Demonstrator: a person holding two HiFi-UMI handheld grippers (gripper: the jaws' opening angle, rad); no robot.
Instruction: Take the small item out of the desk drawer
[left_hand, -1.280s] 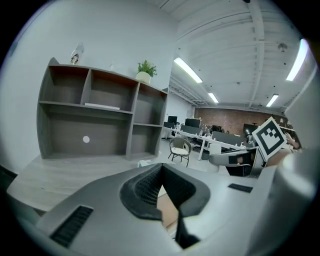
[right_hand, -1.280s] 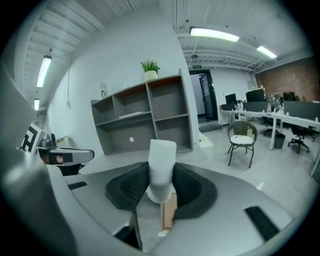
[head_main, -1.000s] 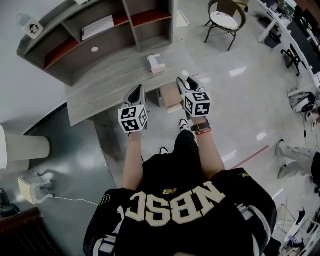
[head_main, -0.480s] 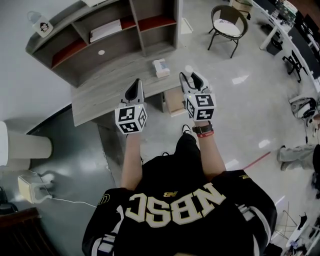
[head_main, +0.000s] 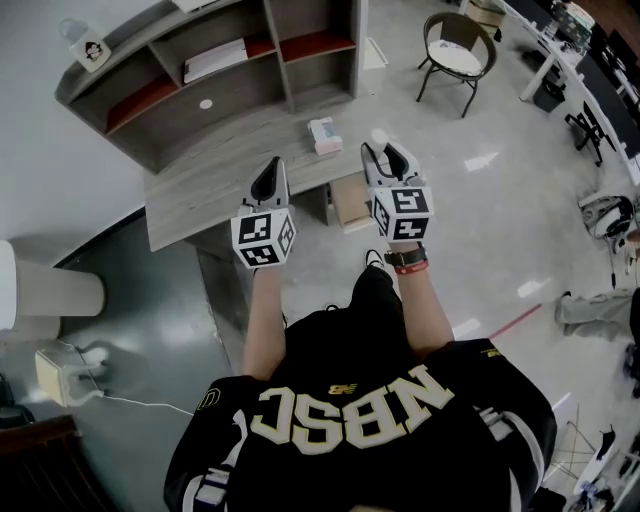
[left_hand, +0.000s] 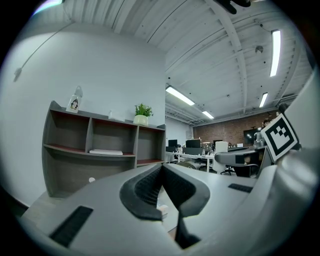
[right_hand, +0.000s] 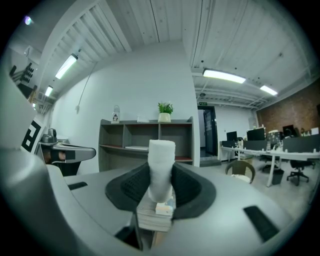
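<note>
My right gripper (head_main: 385, 152) is held level above the front right corner of the grey wooden desk (head_main: 205, 195). It is shut on a small white cylinder (head_main: 378, 139), which stands upright between the pads (right_hand: 161, 155) and sticks out above them. To its left, my left gripper (head_main: 269, 165) hovers over the desk's front edge with its jaws closed together and nothing in them (left_hand: 161, 168). Below the desk edge, between the two grippers, a beige box-like shape (head_main: 350, 203) shows; I cannot tell whether it is the drawer.
A small box (head_main: 322, 135) lies on the desk near the right gripper. A grey shelf unit (head_main: 230, 75) with a potted plant (right_hand: 164, 112) stands at the desk's back. A chair (head_main: 452, 45) and office desks are at the right, and a white device (head_main: 68, 375) sits on the floor at the left.
Both grippers have risen a little over the desk edge, the right one still carrying the white cylinder. Over the last half second they have hardly moved.
</note>
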